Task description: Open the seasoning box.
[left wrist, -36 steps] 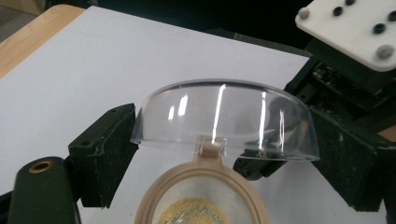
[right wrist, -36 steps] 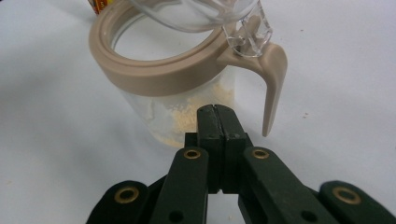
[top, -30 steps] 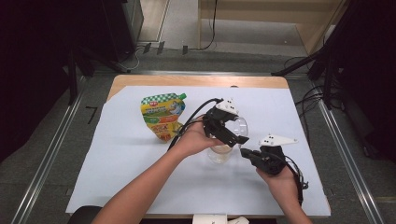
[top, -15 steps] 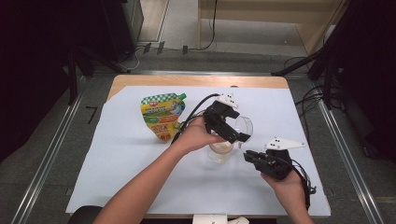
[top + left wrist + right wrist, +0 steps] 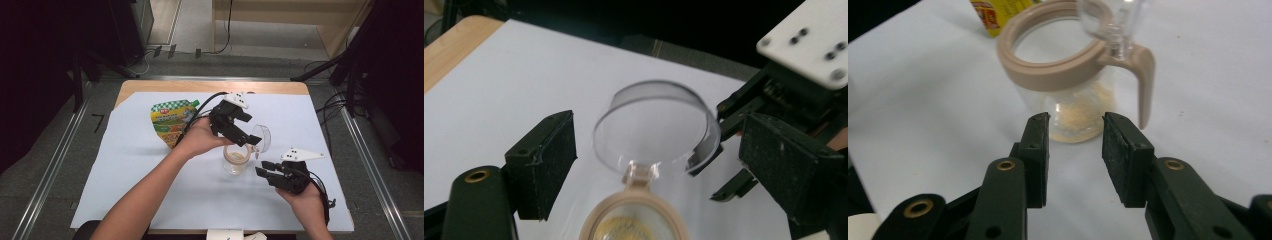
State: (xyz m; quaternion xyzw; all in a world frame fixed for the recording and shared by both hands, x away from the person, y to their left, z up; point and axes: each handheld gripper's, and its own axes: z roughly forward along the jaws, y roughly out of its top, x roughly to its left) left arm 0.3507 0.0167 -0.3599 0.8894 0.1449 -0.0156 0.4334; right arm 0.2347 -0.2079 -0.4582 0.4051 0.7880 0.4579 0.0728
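Since earlier, our right gripper (image 5: 270,171) has backed off the jar (image 5: 236,160), jaws apart; left gripper (image 5: 245,140) gapes too. Glass: light, slippery; we'd grip its body.

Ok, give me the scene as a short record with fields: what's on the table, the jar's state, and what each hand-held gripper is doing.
surface: table covered by a white sheet
jar: clear glass jar with a beige rim, a little yellowish powder at the bottom
lid: clear hinged lid, flipped open and standing up
pouch: colourful spouted pouch, lying flat, left of the jar
left hand-held gripper: open, jaws either side of the lid
right hand-held gripper: open, beside the jar, holding nothing
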